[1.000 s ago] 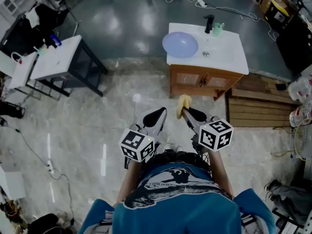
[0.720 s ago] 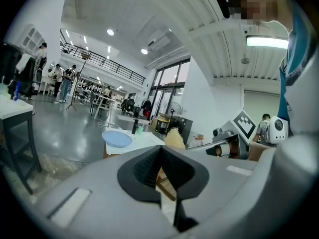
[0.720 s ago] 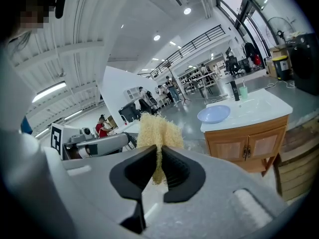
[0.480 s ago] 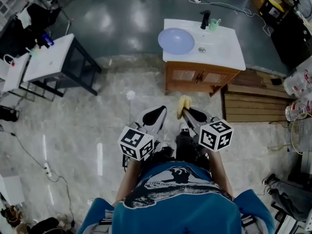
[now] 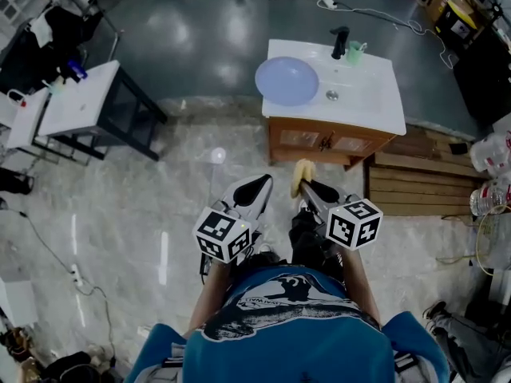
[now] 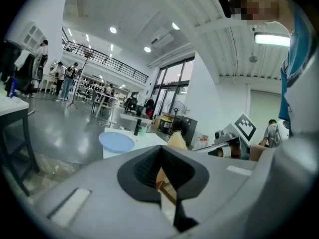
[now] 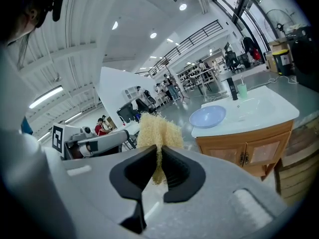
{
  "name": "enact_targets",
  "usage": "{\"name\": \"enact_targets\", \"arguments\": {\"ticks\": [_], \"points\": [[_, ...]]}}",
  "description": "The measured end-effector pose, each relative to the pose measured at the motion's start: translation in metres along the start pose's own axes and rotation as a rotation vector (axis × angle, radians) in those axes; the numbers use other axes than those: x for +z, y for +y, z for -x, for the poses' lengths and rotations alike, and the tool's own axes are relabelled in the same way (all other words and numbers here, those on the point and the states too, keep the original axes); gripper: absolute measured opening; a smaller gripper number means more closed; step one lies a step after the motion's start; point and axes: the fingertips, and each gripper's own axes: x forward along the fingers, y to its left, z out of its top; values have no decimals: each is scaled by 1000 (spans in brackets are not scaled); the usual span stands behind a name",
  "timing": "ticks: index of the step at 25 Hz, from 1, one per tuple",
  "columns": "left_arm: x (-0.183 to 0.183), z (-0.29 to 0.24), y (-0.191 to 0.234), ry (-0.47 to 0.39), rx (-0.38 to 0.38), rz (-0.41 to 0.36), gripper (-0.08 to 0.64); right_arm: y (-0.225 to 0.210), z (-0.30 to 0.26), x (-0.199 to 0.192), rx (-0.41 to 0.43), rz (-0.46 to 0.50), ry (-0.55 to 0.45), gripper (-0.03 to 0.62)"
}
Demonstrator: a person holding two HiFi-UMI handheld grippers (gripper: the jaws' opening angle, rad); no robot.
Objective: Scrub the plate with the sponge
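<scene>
Standing out on the open floor, well short of the wooden vanity (image 5: 334,140) at the far side. Carrying both tools low and near the body, aimed toward that far counter, set up for the approach. Clamping the right gripper (image 5: 306,183) tight on the yellow fibrous sponge (image 7: 157,132), pinched through its middle with the frayed top fanning out past the tips, likely to leave a free face for scrubbing. Holding the left gripper (image 5: 254,188) just beside it on the left, pinched closed on nothing, probably spare for steadying later. Spotting the pale blue plate (image 5: 287,80) flat on the white countertop, right at its left end, just left of the sink basin (image 5: 363,88), with the black faucet (image 5: 342,41) and green cup (image 5: 357,49) along the far edge. No contact yet: sponge and plate well apart. Calling for a walk in first, then bringing the sponge face down onto the plate. Worth watching for the plate sliding off that left edge under a one-sided push.
</scene>
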Motion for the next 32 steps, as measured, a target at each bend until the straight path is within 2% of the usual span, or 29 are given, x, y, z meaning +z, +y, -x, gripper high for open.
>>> {"name": "enact_targets", "arguments": {"ticks": [10,17,24,32], "points": [[35,-114,16,-22,110,27,11,-100,-17,80,85,47,61,29],[44,-157,27,-31,223,49,11,-147,-28,111,157,57,95,29],[45,-179,32,-28,289,90,11,-164,-40,118,233,51,134,29],[41,-173,40,-15,363,111,11,-165,-50,111,286,26,170,29]]}}
